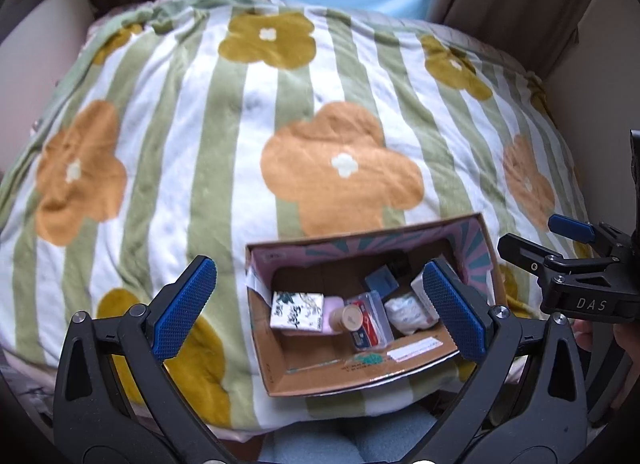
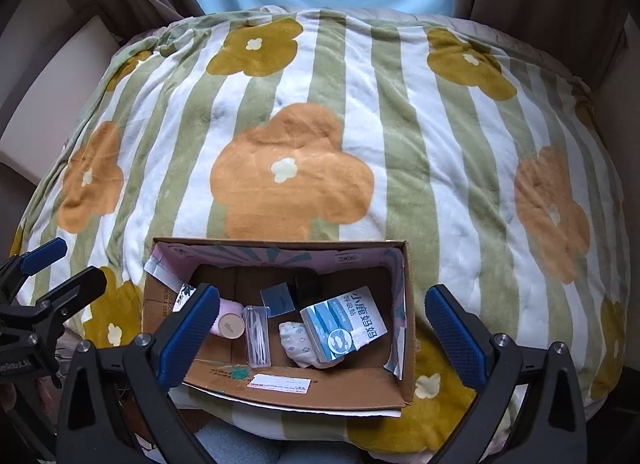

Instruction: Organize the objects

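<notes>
A: Because both grippers hang above the cardboard box point(image 2: 408, 324) with nothing between their pads, what is the step in hand?

B: Judged from the layout, it is selection of 1 item from the box, or a final check. The left gripper point(image 1: 320, 308) is released, jaws spread wide. The right gripper point(image 2: 320, 324) is likewise released and empty. The box sits on the near edge of the striped blanket point(image 2: 400, 124), and all the small items lie inside it.

A: How is a pick done well here?

B: Lower 1 gripper straight down between the box walls and keep the other clear. Approach the item across its narrow dimension. Avoid dragging a finger along the cardboard, since the box rests on soft bedding and will likely tip or slide.

A: What materials are involved?

B: The box is thin corrugated card, brown inside, with a printed pink strip on the far wall. The blue-and-white packet point(image 2: 344, 324) is a flat carton, rigid enough for a firm pinch. The clear case point(image 2: 256, 336) is hard, smooth plastic, long and narrow, so it may slip. The round cap point(image 2: 232, 326) tops a pink bottle lying at the left. The patterned white pouch point(image 2: 298, 340) looks soft and will deform under pressure. The gripper pads point(image 2: 456, 336) are blue, ribbed rubber.
</notes>
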